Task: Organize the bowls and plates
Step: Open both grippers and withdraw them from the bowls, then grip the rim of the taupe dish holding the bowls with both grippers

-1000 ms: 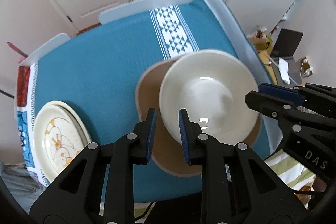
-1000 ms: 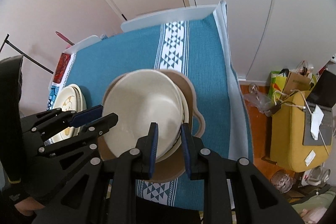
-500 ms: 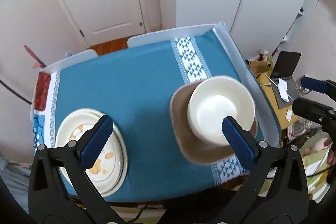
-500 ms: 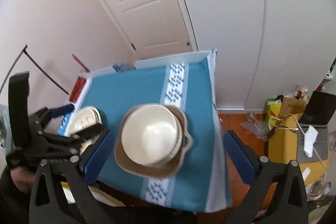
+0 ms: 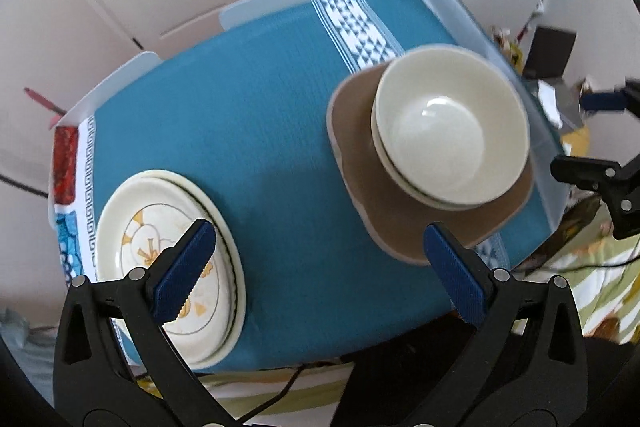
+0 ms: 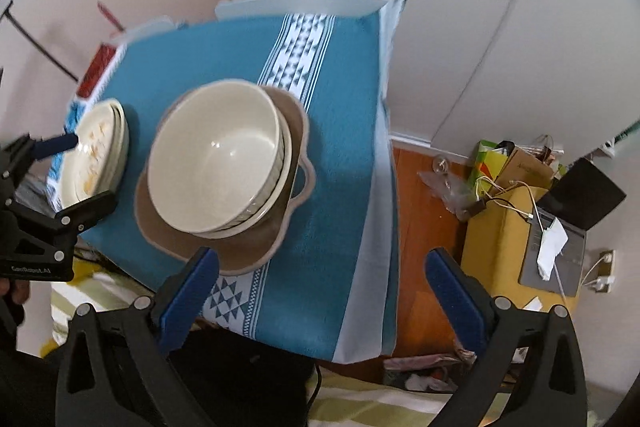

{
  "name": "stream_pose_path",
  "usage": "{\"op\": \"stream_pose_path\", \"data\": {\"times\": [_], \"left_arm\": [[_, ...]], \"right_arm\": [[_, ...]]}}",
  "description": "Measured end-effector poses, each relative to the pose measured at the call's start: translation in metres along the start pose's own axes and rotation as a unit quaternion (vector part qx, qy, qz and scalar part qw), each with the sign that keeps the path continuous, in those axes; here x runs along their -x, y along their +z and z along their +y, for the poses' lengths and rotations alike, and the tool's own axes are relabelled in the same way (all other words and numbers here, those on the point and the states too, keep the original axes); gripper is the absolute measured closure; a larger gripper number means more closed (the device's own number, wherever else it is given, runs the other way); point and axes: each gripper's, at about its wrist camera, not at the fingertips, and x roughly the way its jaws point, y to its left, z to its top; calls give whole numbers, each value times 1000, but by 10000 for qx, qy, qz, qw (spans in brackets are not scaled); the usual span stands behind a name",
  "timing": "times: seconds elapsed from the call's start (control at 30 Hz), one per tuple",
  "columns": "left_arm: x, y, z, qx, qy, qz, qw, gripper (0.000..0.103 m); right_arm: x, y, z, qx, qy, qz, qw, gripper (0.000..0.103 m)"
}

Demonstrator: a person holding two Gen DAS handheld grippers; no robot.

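Note:
A stack of cream bowls rests on a brown scalloped dish near the right edge of the teal-clothed table. A stack of cream plates with an orange pattern lies at the left. My left gripper hangs open above the cloth between the two stacks, holding nothing. My right gripper is open over the table's near right corner, beside the brown dish, also with nothing in it. Each gripper shows at the edge of the other's view.
The table ends close to the right of the brown dish, with a white border strip. On the wooden floor beyond stand a yellow box with a laptop, bags and cables. White doors stand behind the table.
A second ago both grippers were shut on the top bowl's rim, one on each side. Both have opened, let go and drawn back; the bowl stays on the stack.

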Motion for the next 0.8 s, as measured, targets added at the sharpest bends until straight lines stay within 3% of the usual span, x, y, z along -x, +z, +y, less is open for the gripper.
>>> {"op": "stream_pose_path", "data": {"times": [0.17,0.27,0.43,0.63,0.73,0.8], "left_arm": [[-21,3,-4,-139,-60,220,9996,2],[-33,5,-6,-198,-164,323,9991,8],[-54,9,-8,-142,-322,507,9981,38],[-72,10,-12,-84,-540,427,9976,55],[-78,12,-16,-85,-652,356,9972,73],[-79,13,-20,-133,-637,256,9976,78]], "right_arm": [[-22,5,8,337,-54,420,9985,18],[-33,8,10,443,-43,587,9973,27],[-47,13,14,464,131,685,9965,55],[-60,13,7,279,447,494,9974,64],[-65,13,4,240,571,318,9976,67],[-68,14,5,214,589,220,9978,67]]}}
